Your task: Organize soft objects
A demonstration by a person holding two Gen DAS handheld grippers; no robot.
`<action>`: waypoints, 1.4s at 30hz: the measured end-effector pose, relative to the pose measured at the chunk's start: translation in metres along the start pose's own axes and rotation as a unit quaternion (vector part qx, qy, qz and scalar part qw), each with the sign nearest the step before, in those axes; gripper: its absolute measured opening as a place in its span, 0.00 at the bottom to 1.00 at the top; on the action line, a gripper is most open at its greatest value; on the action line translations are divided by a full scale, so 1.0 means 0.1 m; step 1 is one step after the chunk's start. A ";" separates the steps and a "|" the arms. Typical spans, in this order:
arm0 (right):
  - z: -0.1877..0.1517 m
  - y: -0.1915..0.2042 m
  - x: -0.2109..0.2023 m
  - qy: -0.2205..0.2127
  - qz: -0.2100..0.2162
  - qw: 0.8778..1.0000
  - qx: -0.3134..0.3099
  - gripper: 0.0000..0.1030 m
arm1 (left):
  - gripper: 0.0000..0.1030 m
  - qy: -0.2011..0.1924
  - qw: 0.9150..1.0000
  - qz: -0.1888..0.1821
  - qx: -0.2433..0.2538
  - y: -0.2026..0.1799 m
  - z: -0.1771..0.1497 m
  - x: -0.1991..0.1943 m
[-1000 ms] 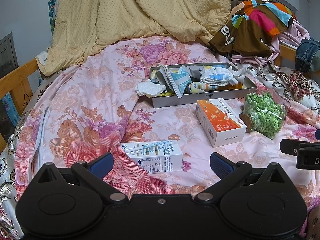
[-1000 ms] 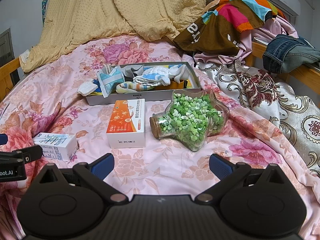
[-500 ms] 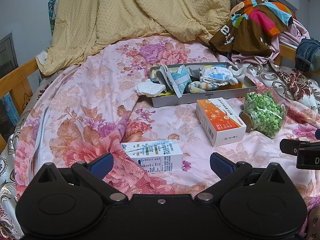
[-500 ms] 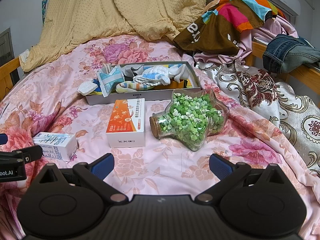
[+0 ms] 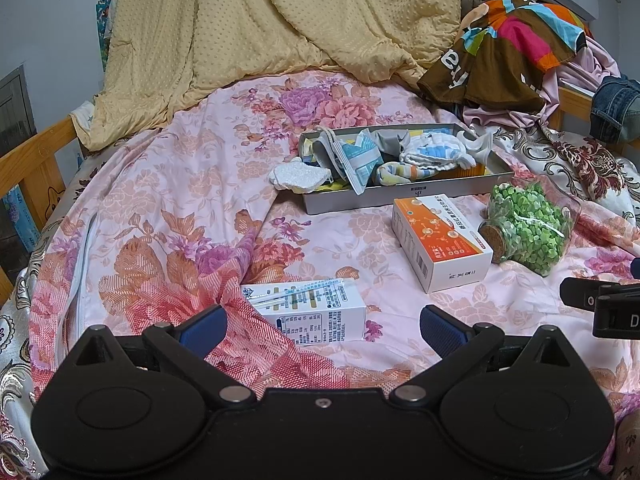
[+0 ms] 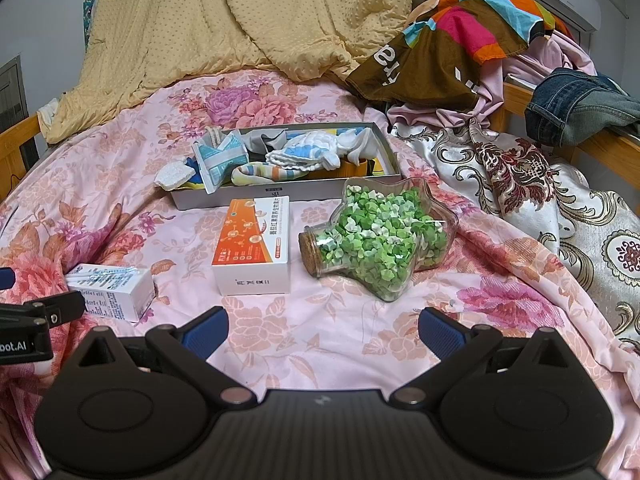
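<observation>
A grey tray point(image 5: 400, 199) point(image 6: 280, 197) on the floral bedspread holds soft things: a white and blue cloth point(image 5: 434, 152) point(image 6: 316, 148), a striped sock point(image 5: 404, 170) point(image 6: 264, 172) and a blue pouch point(image 5: 360, 156) point(image 6: 220, 156). A white sponge point(image 5: 298, 175) point(image 6: 174, 174) hangs over the tray's left end. My left gripper point(image 5: 322, 326) is open low over the bed, just behind a white carton point(image 5: 308, 308) point(image 6: 112, 290). My right gripper point(image 6: 324, 328) is open too, short of the orange box point(image 6: 254, 244) point(image 5: 440, 240) and the star-shaped jar of green pieces point(image 6: 380, 240) point(image 5: 528, 228).
A yellow blanket point(image 5: 280, 24) is heaped at the back, with coloured clothes point(image 6: 460, 40) and jeans point(image 6: 576, 104) on the right. Wooden bed rails point(image 5: 36, 160) point(image 6: 600, 148) run along both sides. A patterned satin cover point(image 6: 560, 192) lies on the right.
</observation>
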State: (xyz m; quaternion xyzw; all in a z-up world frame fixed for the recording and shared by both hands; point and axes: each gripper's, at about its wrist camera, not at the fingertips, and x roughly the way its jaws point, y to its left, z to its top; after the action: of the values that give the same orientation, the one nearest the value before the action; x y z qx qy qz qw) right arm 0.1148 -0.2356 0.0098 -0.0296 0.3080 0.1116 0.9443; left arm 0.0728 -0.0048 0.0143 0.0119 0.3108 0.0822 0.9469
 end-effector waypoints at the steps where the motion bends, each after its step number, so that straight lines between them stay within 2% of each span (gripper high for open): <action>1: 0.00 0.00 0.00 0.000 0.000 1.000 0.000 1.00 | 0.99 0.000 1.000 0.000 0.000 0.00 0.00 0.00; 22: 0.00 0.00 0.00 0.001 0.000 1.000 0.000 1.00 | 0.99 0.002 1.000 0.000 0.001 0.00 0.00 0.01; 29: -0.01 -0.01 0.00 0.002 0.000 1.000 -0.001 1.00 | 0.99 0.010 1.000 -0.014 0.005 -0.01 -0.06 0.00; 35: -0.01 -0.01 0.00 0.002 -0.001 1.000 0.000 1.00 | 0.99 0.032 0.999 -0.009 0.022 -0.06 -0.04 0.01; 42: -0.01 -0.01 0.00 0.002 -0.001 1.000 -0.001 1.00 | 0.99 0.053 0.999 -0.011 0.000 0.00 -0.02 0.05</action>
State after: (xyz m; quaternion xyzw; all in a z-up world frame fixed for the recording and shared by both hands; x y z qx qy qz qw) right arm 0.1144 -0.2369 0.0086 -0.0307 0.3099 0.1112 0.9437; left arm 0.0750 -0.0037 0.0097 0.0043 0.3604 0.0725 0.9300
